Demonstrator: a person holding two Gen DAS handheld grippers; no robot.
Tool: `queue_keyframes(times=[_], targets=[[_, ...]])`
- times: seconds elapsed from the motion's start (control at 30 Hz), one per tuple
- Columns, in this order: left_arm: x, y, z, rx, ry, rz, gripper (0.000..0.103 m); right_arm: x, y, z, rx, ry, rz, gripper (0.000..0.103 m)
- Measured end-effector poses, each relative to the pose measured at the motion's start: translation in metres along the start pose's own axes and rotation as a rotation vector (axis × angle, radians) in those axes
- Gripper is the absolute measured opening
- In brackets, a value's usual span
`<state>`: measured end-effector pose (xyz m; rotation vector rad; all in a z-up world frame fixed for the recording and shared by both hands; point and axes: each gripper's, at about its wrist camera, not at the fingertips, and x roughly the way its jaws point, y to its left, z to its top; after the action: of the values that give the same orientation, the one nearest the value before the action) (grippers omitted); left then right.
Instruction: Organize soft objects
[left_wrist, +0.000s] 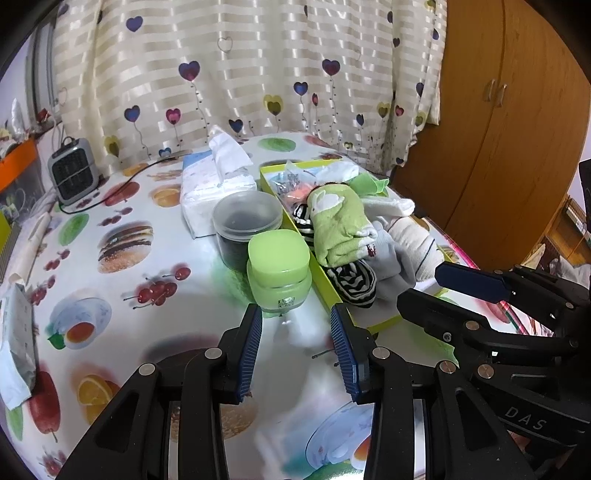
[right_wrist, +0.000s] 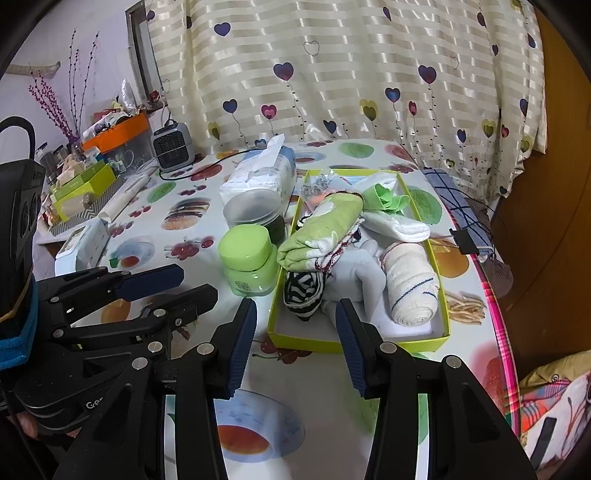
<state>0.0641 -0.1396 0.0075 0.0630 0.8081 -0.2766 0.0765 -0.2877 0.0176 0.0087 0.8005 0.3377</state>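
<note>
A yellow-green box (right_wrist: 354, 341) on the fruit-print table holds soft things: a green rolled towel (right_wrist: 317, 230), a black-and-white striped sock (right_wrist: 303, 291), grey cloth (right_wrist: 358, 273), a white rolled sock with blue lines (right_wrist: 412, 284) and a white sock (right_wrist: 397, 227). The box also shows in the left wrist view (left_wrist: 325, 284), with the green towel (left_wrist: 338, 225). My right gripper (right_wrist: 295, 325) is open and empty just in front of the box's near edge. My left gripper (left_wrist: 295, 332) is open and empty near a green jar (left_wrist: 279, 269), left of the box.
A clear-lidded jar (left_wrist: 245, 225) and a tissue pack (left_wrist: 214, 184) stand behind the green jar (right_wrist: 249, 260). A small heater (left_wrist: 74, 173) sits at the far left. A checked cloth with a binder clip (right_wrist: 469, 240) lies at the table's right edge. A curtain hangs behind.
</note>
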Motion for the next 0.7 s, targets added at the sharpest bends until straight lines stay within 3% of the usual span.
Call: queue_keyframes(times=[0.7], targets=[[0.0007, 0.0014, 0.0002, -0.002, 0.001, -0.003, 0.037, 0.0013, -0.0001, 0.0002, -0.002, 0.003, -0.004, 0.046]])
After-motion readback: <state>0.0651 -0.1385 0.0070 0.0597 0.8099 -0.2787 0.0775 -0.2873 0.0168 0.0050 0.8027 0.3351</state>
